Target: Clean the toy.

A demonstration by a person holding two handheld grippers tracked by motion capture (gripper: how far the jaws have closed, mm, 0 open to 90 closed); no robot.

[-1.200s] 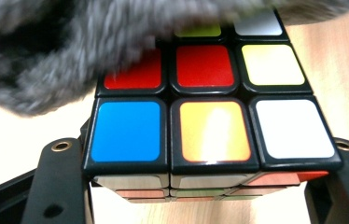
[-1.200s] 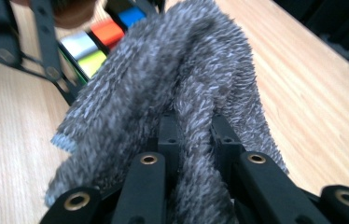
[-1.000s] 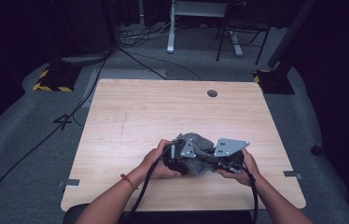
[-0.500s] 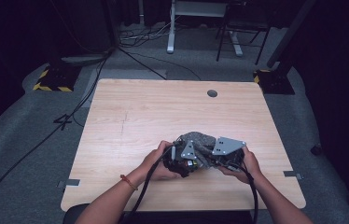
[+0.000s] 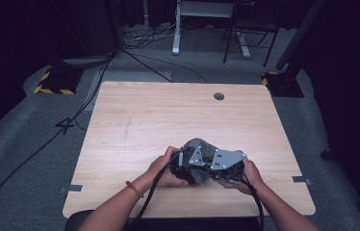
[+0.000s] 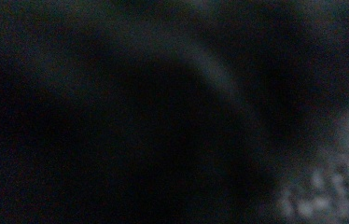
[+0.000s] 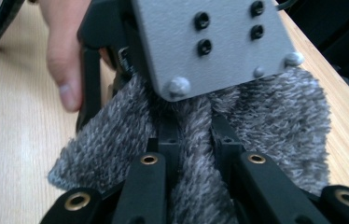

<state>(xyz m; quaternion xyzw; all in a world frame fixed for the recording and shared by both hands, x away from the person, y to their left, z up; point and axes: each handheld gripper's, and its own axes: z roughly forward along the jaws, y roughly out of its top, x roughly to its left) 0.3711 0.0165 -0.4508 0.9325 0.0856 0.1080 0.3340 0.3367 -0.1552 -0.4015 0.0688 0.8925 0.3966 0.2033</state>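
Observation:
A grey fuzzy cloth (image 5: 199, 145) lies bunched on the wooden table (image 5: 168, 115) near its front edge, between both hands. My right gripper (image 5: 210, 167) is shut on a fold of the cloth (image 7: 275, 107), which rises between its two black jaws (image 7: 193, 135). My left gripper (image 5: 191, 162) sits directly opposite, its grey plate (image 7: 210, 42) pressed over the cloth, its jaws hidden in the pile. The left gripper view is dark and blurred, with a patch of cloth (image 6: 331, 196) at the lower right.
A person's hand (image 7: 63, 51) grips the left gripper's handle. Black cables trail from both grippers over the table's front edge (image 5: 187, 211). A round grommet hole (image 5: 219, 96) sits at the far right of the table. Floor cables and stands lie beyond.
The right gripper has moved left toward the left one, so the two grey plates now nearly touch. The cloth is bunched tighter between them.

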